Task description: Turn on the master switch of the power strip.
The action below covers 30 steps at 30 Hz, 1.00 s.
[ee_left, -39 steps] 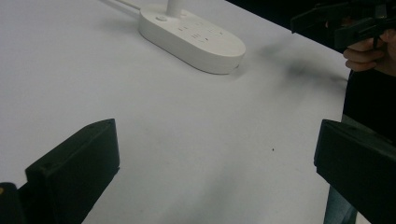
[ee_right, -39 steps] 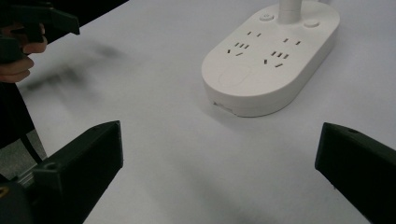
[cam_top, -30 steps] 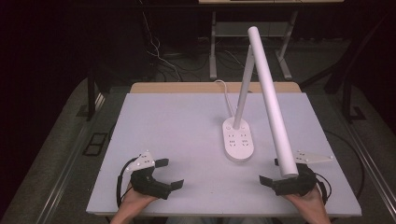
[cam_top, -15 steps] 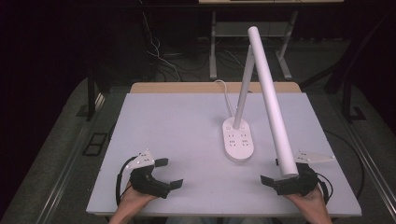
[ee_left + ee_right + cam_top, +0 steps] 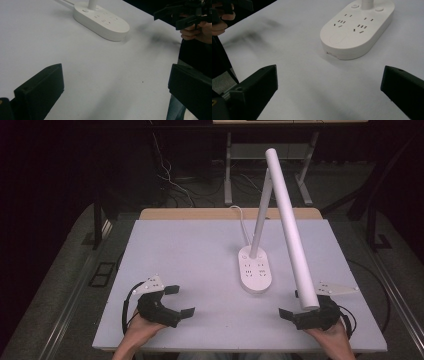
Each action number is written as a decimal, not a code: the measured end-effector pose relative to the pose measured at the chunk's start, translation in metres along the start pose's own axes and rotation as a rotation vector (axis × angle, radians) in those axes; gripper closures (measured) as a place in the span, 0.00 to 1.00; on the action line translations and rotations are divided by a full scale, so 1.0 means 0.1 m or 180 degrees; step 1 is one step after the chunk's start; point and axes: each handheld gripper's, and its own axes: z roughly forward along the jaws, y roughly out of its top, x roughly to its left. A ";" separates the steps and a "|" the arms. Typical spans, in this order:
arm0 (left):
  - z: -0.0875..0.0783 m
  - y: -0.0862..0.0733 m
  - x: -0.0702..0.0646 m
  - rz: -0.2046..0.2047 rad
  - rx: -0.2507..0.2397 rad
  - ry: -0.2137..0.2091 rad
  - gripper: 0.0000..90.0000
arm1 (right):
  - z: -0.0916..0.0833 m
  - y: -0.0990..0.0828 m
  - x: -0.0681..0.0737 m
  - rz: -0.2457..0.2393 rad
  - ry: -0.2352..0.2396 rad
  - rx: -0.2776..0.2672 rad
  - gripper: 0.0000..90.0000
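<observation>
Jaws spread wide on left gripper (image 5: 179, 300) and right gripper (image 5: 289, 306), flanking lamp base (image 5: 255, 272), white table (image 5: 190, 250).

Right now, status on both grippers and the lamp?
Left gripper, right gripper: open, empty, near table edge. White desk lamp with oval socket base upright between them, untouched. Nothing obstructing.

We have the lamp base (image 5: 255, 272) on the table (image 5: 190, 250), right of centre, ahead of both sets of jaws. Its post (image 5: 260, 217) rises from the base's far end; the lamp head (image 5: 292, 227) slants down from the top toward the near right edge, ending above our right gripper (image 5: 295, 307). Left gripper (image 5: 179, 301) sits at the near left, jaws spread wide, pointing right toward the base (well apart from it). The cord (image 5: 242, 222) runs off the far edge behind the base.
</observation>
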 end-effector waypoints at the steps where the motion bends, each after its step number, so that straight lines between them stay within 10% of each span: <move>1: 0.00 0.02 0.00 -0.0008 0.0005 0.0000 0.00 | 0.00 0.00 0.00 -0.0003 0.0001 0.0005 0.00; 30: 0.12 0.43 0.11 0.0005 0.0118 -0.0062 0.00 | -0.02 0.00 0.00 0.0002 -0.0004 0.0014 0.00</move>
